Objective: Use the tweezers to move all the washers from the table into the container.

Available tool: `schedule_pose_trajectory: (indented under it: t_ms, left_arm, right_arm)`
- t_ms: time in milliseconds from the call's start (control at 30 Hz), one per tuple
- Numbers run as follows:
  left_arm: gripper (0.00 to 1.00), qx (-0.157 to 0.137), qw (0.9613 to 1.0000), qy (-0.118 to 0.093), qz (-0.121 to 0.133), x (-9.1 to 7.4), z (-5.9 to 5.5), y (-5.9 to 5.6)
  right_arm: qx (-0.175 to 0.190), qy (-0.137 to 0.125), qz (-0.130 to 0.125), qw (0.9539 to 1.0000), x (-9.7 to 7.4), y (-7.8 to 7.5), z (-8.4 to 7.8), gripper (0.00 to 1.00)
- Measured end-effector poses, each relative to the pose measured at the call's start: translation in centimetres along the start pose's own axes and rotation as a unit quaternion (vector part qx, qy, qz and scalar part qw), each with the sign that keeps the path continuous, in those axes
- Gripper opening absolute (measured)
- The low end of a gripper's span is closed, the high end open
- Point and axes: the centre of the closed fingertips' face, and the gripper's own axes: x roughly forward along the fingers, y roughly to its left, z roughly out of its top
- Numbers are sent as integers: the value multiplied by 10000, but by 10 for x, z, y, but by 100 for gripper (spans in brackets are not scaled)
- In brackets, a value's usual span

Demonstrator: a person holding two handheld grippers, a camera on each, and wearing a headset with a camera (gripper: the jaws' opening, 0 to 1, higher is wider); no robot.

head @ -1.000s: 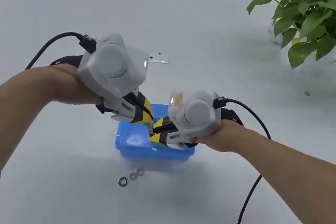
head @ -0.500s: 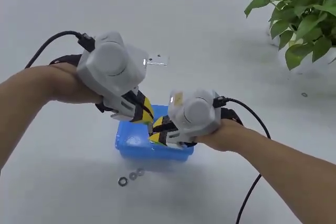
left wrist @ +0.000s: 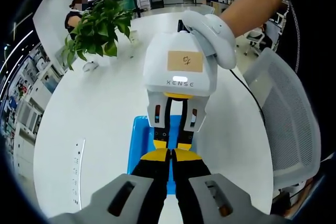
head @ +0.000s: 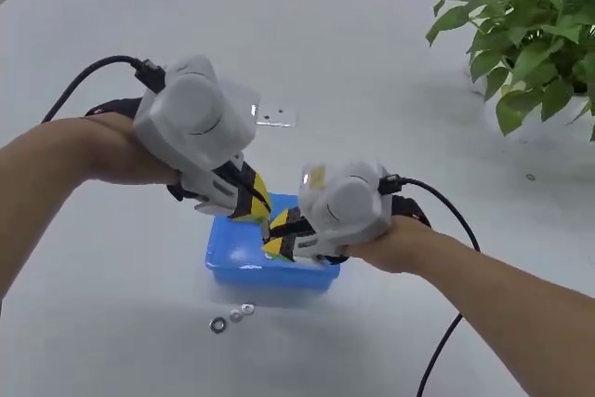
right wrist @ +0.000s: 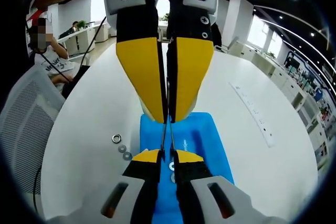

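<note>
The two grippers meet tip to tip right above the blue container, so the step in hand looks like a drop into it, or getting a good hold on the tweezers before the next pick. The left gripper has its jaws pressed together on the thin tweezers, which poke down toward the box. The right gripper has its jaws close together around the low end of the tweezers, but I cannot tell if they really squeeze it. Three washers lie in a little row on the desk, just beside the near side of the container, so the job is not done. Next, the tweezers need to swing over the near wall, come down on one washer, nip it gently and lift it into the box. The tweezers are hidden in the head view, tucked under the two big grey bodies, and the inside of the container is mostly covered too. A green plant at the far right is cut off by the edge.
</note>
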Motion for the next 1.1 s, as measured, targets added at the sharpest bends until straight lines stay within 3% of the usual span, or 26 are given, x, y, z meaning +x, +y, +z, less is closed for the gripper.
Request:
schedule_pose_trajectory:
  t_ms: [633,1100]
  left_arm:
    - [5,61,9999,39,89,-22,10,-20]
    - [5,70,9999,90,101,-29,9,-33]
  right_arm:
    - [-135,-64,-100,9998,-15,17,19,11]
    - [-209,-75,-80,9997,-17,31,25,12]
